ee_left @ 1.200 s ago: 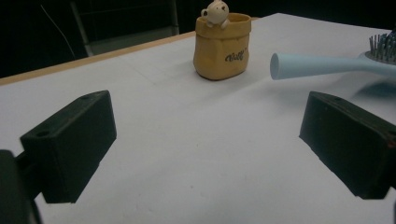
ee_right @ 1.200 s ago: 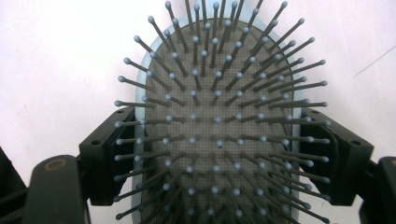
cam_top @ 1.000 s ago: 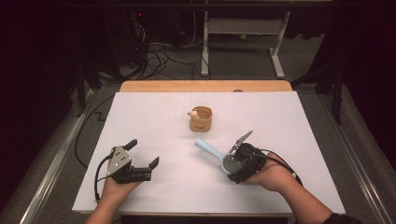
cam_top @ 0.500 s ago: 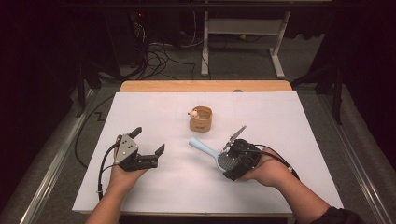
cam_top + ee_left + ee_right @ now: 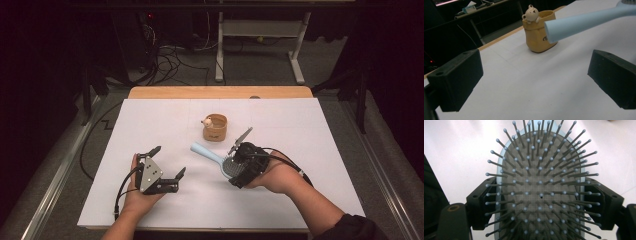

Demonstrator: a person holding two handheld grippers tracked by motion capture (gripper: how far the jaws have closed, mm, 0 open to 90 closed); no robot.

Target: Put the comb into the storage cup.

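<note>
1. High view: a light blue hairbrush (image 5: 215,157) is over the middle of the white table (image 5: 310,130), a bit to the right. Its handle points up and left, toward a little yellow cup (image 5: 215,127).
2. The right gripper (image 5: 243,161) is clenched on the brush's round head. In the right gripper view, the black jaws squeeze the head from both sides, and the grey bristles (image 5: 541,185) poke right at the camera.
3. The left gripper (image 5: 167,167) is near the brush, but apart from it. Its jaws are wide apart, with nothing between them.
4. In the left gripper view, the blue handle end (image 5: 579,23) sticks in from the right, just in front of the cup (it has a tiny bear (image 5: 531,13) on its rim).
</note>
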